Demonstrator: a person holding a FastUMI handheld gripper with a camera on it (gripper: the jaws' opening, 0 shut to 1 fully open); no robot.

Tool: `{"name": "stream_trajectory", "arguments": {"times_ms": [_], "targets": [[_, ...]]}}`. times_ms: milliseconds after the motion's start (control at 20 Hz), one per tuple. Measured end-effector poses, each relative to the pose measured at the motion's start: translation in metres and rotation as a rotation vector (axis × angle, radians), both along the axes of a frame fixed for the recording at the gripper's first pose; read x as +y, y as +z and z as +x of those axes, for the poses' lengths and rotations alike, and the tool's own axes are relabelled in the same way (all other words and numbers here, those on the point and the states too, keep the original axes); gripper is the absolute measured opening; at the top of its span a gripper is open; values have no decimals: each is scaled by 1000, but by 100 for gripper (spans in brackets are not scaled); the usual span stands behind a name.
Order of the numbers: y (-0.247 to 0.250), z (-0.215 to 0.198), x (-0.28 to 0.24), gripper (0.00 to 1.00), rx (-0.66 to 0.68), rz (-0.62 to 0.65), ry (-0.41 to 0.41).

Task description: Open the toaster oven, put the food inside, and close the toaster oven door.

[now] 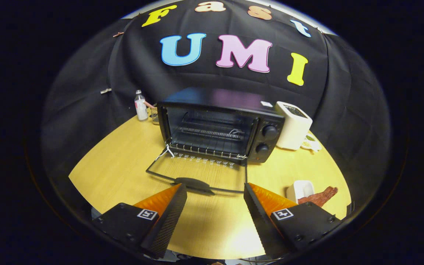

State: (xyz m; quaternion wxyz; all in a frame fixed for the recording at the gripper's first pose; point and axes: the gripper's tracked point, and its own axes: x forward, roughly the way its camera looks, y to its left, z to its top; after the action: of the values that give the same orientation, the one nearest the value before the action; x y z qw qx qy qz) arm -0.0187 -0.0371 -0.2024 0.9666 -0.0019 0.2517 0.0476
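Note:
A black toaster oven stands on the wooden table beyond my fingers. Its glass door lies folded down flat toward me, with the door handle just ahead of my fingertips. Inside, a wire rack is visible with nothing on it. The food, a reddish-brown strip of meat, lies on the table to the right of my right finger, next to a small white dish. My gripper is open, with nothing between its fingers.
A white toaster stands right of the oven, with a small patterned item beside it. A clear bottle stands at the oven's back left. The table's round edge curves close on both sides.

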Motion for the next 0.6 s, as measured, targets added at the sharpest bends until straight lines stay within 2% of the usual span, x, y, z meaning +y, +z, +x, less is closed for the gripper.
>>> {"name": "stream_trajectory", "arguments": {"times_ms": [150, 300, 450, 600], "targets": [[43, 0, -51, 97, -46, 35, -53], [56, 4, -102, 97, -32, 100, -116], [52, 10, -160, 97, -6, 118, -147], [31, 8, -210, 96, 56, 138, -142]]}}
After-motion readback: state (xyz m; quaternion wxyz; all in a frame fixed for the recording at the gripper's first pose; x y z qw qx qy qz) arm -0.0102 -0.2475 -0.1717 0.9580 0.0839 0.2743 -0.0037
